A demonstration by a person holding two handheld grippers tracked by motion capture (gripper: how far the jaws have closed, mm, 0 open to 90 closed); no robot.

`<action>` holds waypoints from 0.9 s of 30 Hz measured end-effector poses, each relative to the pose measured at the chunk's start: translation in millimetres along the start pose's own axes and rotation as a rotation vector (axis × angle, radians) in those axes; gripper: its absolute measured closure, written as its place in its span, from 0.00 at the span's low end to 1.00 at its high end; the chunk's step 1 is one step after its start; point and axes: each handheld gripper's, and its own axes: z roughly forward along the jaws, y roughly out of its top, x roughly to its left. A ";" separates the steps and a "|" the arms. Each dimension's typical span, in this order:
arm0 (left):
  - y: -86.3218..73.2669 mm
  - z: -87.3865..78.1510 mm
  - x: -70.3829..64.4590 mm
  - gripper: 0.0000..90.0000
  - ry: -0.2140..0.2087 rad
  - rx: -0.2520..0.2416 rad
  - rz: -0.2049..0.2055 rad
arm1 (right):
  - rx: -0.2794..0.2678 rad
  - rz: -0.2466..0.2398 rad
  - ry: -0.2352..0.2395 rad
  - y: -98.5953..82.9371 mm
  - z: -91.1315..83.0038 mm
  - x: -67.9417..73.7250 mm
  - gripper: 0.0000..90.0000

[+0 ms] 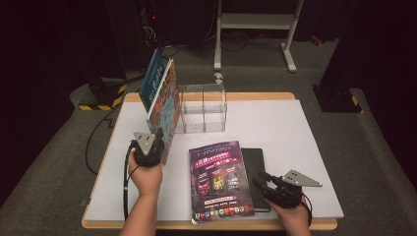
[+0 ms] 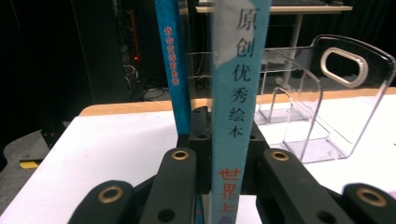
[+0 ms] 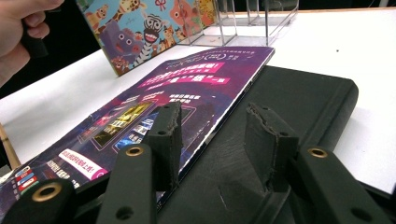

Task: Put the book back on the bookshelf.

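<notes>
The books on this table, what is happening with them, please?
A person works with two handheld grippers. The left gripper is shut on an upright colourful picture book with a light blue spine, beside a second blue book and near the clear plastic file holder. The right gripper, open, hovers over a flat black notebook that lies partly under a purple magazine.

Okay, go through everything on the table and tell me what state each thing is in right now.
Left gripper: shut on picture book.
Picture book: upright, held by its spine.
Blue book: upright behind it.
Clear organizer: standing, empty.
Purple magazine: flat, closed, overlapping black notebook.
Black notebook: flat, closed.
Right gripper: open over both.
</notes>
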 end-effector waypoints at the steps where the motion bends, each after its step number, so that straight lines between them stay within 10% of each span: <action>1: 0.5 1.5 0.2 0.89 0.005 0.000 -0.006 | 0.000 -0.001 0.001 0.0 0.1 0.1 0.63; 27: 1.6 6.8 4.8 0.87 0.053 0.008 -0.030 | 0.005 -0.006 0.007 -0.2 1.2 0.9 0.63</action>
